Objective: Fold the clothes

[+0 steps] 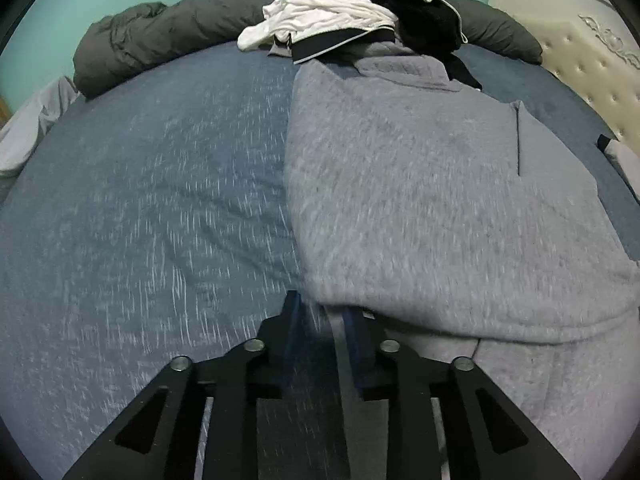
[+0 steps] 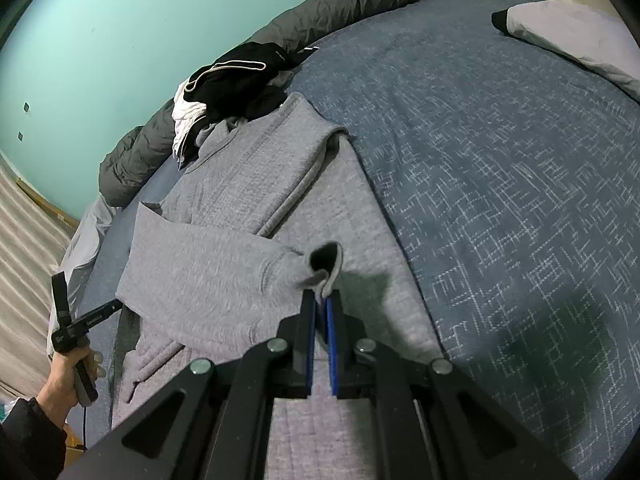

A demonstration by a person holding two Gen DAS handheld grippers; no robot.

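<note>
Grey sweater (image 2: 224, 264), blue white-flecked bedspread (image 2: 500, 152), teal wall (image 2: 120, 32), black tongs (image 2: 322, 308)

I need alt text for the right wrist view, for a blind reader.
The right gripper pinches the cuff of a grey sweater spread on a blue bed. Black and white clothes are piled beyond it.

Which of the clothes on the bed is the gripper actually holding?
The grey sweater, spread flat in front: the right gripper pinches its sleeve cuff. The white garment and black garment lie untouched in a heap beyond it.
</note>
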